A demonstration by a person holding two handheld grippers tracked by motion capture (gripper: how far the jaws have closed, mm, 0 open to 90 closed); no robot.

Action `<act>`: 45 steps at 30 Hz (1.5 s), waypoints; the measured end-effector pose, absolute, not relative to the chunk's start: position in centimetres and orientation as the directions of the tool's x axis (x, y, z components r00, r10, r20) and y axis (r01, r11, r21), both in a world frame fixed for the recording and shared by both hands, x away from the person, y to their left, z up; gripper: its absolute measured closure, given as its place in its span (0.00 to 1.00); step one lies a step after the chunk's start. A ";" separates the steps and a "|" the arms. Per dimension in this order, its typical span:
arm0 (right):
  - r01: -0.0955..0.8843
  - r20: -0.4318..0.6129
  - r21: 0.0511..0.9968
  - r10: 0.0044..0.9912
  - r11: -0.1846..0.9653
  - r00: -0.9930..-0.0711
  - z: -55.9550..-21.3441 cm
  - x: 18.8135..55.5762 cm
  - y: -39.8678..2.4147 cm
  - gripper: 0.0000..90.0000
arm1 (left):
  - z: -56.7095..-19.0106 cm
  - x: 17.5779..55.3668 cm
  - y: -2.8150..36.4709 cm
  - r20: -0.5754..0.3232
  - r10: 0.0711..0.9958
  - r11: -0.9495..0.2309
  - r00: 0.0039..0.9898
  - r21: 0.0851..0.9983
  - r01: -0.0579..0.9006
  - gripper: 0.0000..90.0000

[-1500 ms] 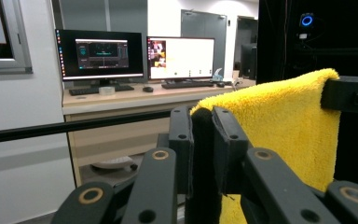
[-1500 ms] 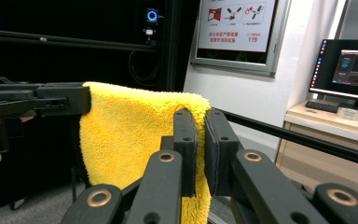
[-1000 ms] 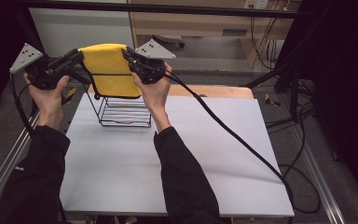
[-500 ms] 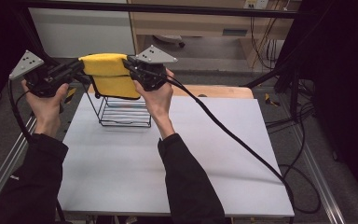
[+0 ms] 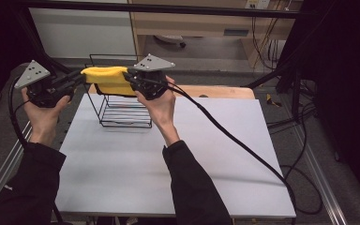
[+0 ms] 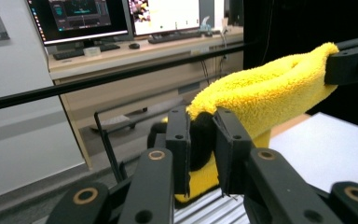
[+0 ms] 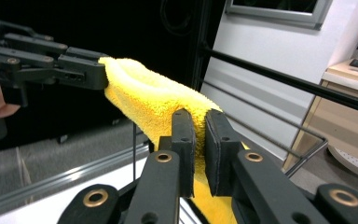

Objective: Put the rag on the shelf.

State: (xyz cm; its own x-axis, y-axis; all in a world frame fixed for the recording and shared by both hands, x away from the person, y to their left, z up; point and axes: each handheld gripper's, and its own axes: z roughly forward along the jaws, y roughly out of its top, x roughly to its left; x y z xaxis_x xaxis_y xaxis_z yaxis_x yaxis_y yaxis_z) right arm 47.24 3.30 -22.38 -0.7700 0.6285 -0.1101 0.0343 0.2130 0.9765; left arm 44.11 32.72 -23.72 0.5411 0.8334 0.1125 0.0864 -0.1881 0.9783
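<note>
Both grippers, left gripper [image 5: 77, 80] and right gripper [image 5: 130, 78], are clamped tight on opposite ends of the yellow towel [image 5: 107, 78], stretched above the wire rack [image 5: 122, 110] in the upper left of the frame.

The setting is a laboratory or research workroom. A plain white rectangular tabletop [image 5: 178, 159] stands within a black metal frame [image 5: 168, 8]. Black cables [image 5: 262, 33] hang and trail over the grey floor. Lit computer monitors [image 6: 81, 18] and a keyboard [image 6: 177, 36] occupy a long light-wood desk [image 6: 140, 51].
</note>
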 end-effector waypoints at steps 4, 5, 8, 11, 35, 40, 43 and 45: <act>0.041 -0.123 0.968 0.614 0.246 -0.780 -22.9 47.1 3.4 0.92 | -24.4 44.0 32.9 0.101 0.829 -0.194 0.550 0.974 0.113 0.84; 0.046 -0.119 0.968 0.611 0.247 -0.783 -23.0 47.0 3.4 0.92 | -24.6 44.0 32.9 0.098 0.828 -0.194 0.552 0.974 0.119 0.83; 0.058 -0.116 0.964 0.603 0.261 -0.789 -23.5 47.0 3.3 0.91 | -25.1 43.9 33.0 0.099 0.824 -0.212 0.557 0.967 0.142 0.82; 0.066 -0.114 0.960 0.594 0.273 -0.797 -24.0 47.0 3.2 0.91 | -25.6 43.8 33.1 0.091 0.824 -0.220 0.560 0.961 0.167 0.81; 0.065 -0.147 0.940 0.567 0.336 -0.810 -26.2 46.6 2.7 0.83 | -25.6 45.1 31.9 -0.003 0.829 -0.186 0.559 0.941 0.282 1.00; 0.076 -0.097 0.956 0.552 0.282 -0.828 -26.1 46.3 2.7 0.79 | -27.3 46.1 31.5 0.004 0.840 -0.206 0.543 0.928 0.311 1.00; 0.109 -0.058 0.958 0.553 0.264 -0.831 -26.5 46.7 2.9 0.87 | -28.2 46.6 31.3 0.002 0.844 -0.210 0.536 0.922 0.326 1.00; 0.142 -0.045 0.949 0.568 0.281 -0.822 -27.0 47.2 3.1 0.95 | -28.7 46.9 31.2 0.001 0.844 -0.210 0.536 0.921 0.329 1.00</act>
